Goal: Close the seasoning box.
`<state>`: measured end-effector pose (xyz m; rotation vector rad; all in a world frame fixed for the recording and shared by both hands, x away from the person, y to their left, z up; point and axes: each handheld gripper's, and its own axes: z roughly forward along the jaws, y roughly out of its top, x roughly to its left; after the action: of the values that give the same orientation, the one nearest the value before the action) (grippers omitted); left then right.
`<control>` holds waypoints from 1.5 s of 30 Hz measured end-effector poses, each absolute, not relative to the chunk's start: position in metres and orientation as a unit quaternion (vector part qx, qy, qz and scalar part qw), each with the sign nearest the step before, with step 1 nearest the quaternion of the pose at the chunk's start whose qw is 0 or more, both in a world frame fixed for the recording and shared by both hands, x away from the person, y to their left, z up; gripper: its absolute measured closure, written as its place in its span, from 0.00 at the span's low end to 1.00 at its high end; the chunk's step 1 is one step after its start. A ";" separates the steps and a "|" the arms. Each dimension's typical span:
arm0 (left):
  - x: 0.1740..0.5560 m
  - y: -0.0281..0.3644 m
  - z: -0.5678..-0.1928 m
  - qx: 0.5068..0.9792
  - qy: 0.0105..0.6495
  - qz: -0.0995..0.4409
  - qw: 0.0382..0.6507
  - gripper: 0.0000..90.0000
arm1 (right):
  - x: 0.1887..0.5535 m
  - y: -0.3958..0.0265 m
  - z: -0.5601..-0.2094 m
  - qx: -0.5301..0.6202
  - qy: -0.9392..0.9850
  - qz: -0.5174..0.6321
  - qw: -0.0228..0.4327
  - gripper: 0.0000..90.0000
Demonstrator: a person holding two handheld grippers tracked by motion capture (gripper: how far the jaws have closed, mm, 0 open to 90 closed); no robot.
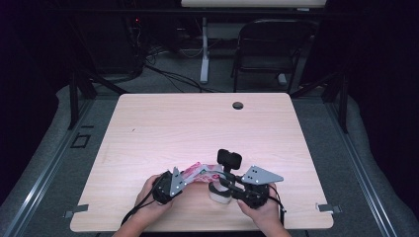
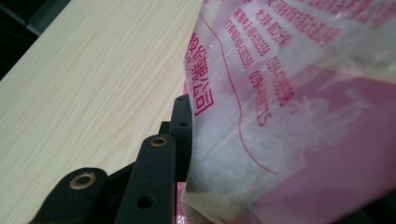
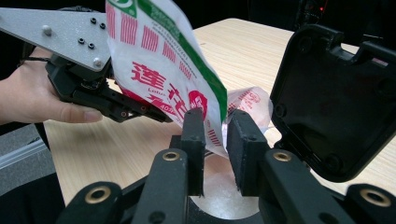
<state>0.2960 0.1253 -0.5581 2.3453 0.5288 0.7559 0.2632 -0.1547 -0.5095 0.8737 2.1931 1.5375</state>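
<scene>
Wooden table (image 1: 163,128), dark room behind; we list near to far.

Item one: small container (image 3: 224,198) under our right gripper (image 3: 218,140), white granules inside, black hinged lid (image 3: 334,98) standing open to clear its mouth.

Item two: plastic bag (image 3: 163,70), red and green print, white granules visible through film; lower corner between right jaws, narrowly parted, pinch uncertain.

Item three: left gripper (image 3: 154,114) clamps bag's far end, raised, so we judge contents slide toward container.
</scene>
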 end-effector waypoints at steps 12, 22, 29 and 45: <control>0.306 0.136 -0.560 0.874 0.251 0.236 0.343 0.80 | 0.263 -0.155 -0.510 0.305 0.762 0.548 0.161 0.74; 0.307 0.138 -0.561 0.872 0.260 0.227 0.348 0.80 | 0.263 -0.155 -0.510 0.306 0.761 0.549 0.161 0.73; 0.309 0.140 -0.561 0.871 0.264 0.230 0.344 0.80 | 0.263 -0.156 -0.510 0.307 0.761 0.548 0.162 0.72; 0.319 0.164 -0.546 0.846 0.316 0.248 0.350 0.81 | 0.262 -0.160 -0.509 0.311 0.758 0.549 0.167 0.72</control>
<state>0.3189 0.1642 -0.5461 2.1911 0.8186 0.6426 0.2624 -0.1603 -0.5091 0.8837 2.1560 1.5620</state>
